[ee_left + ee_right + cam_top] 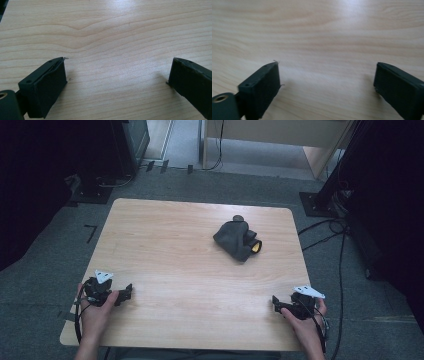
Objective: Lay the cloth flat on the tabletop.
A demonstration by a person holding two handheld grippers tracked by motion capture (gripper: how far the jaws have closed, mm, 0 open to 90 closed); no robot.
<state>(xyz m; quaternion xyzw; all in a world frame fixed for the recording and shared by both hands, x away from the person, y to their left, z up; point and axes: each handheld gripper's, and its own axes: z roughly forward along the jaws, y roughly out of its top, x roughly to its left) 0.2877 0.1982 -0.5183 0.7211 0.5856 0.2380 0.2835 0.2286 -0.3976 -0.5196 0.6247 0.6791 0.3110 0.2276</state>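
I am looking down on a light wooden table (165, 250) from above. A dark grey bundle of cloth (233, 239), crumpled and lumpy, lies on the far right part of the tabletop. Its long axis runs diagonally, from the far left down toward the near right. A small yellow object (256, 247) shows at the bundle's right side, facing the table's right edge; I cannot tell what it is.

My left gripper (124, 294) rests at the near left corner of the table, held in a hand (95, 312), its jaws facing right across the wood. My right gripper (276, 303) sits at the near right corner in the other hand (303, 320), jaws facing left. The bundle lies well apart from both, farther up the table, and nearer the right gripper.

In the left gripper view, the two black jaws stand wide apart over bare wood grain. In the right gripper view, the jaws are likewise spread wide, with bare wood between them.
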